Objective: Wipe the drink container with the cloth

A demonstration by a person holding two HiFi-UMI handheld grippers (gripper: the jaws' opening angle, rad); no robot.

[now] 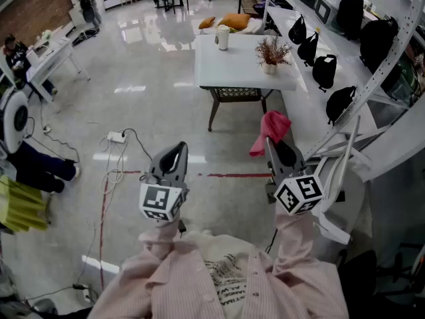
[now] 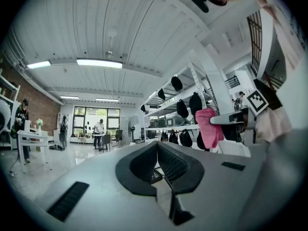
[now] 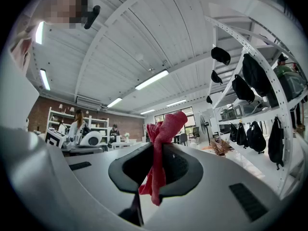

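Note:
The drink container (image 1: 223,37), a pale lidded cup, stands at the far edge of a white table (image 1: 232,68) some way ahead of me. My right gripper (image 1: 271,142) is shut on a pink cloth (image 1: 271,131), which bunches above the jaws and hangs below them (image 3: 162,137). In the right gripper view the jaws (image 3: 156,147) pinch the cloth's middle. My left gripper (image 1: 178,149) is held level beside it, shut with nothing in it (image 2: 157,146). From the left gripper view the cloth (image 2: 208,127) shows off to the right. Both grippers are well short of the table.
A potted dried plant (image 1: 271,53) stands on the table's right side, with orange cushions (image 1: 227,21) behind it. White shelving with black bags (image 1: 325,69) runs along the right. A power strip with cables (image 1: 117,137) and a red tape line (image 1: 229,175) lie on the floor.

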